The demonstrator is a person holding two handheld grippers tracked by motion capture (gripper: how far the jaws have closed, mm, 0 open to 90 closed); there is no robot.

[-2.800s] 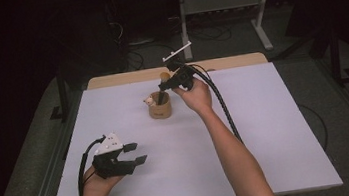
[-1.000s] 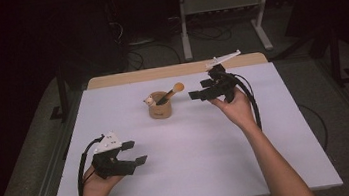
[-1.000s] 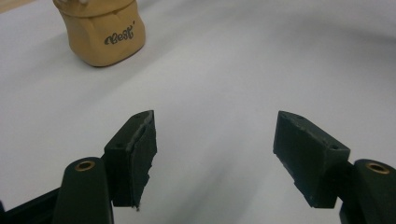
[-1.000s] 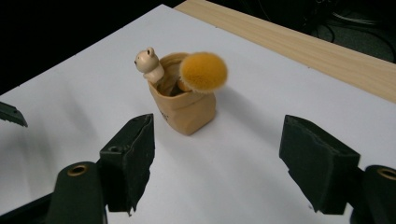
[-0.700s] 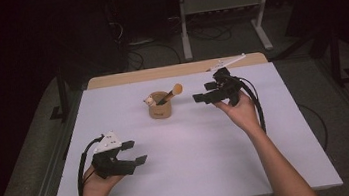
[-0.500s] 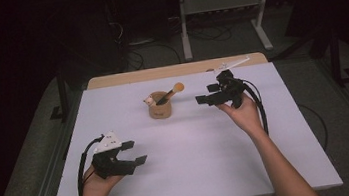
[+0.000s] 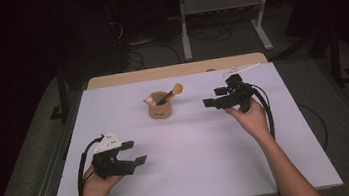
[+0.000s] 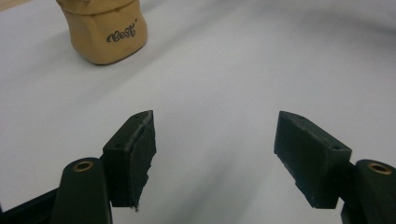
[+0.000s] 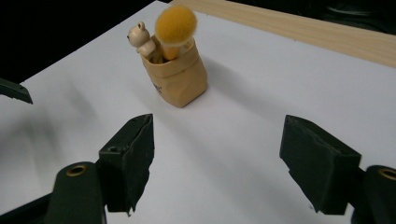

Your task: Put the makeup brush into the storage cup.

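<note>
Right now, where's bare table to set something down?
Most of the white table is bare: the broad middle between the left gripper and right gripper, plus the near right corner. Only the cup with its brush stands near the far edge.

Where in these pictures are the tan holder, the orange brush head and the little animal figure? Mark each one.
Tan holder (image 9: pixel 181 84), right gripper view: on its front wall.
Orange brush head (image 9: pixel 175 25), right gripper view: on the middle of the fluffy tip.
Little animal figure (image 9: pixel 138 35), right gripper view: on its head, at the holder's rim.
</note>
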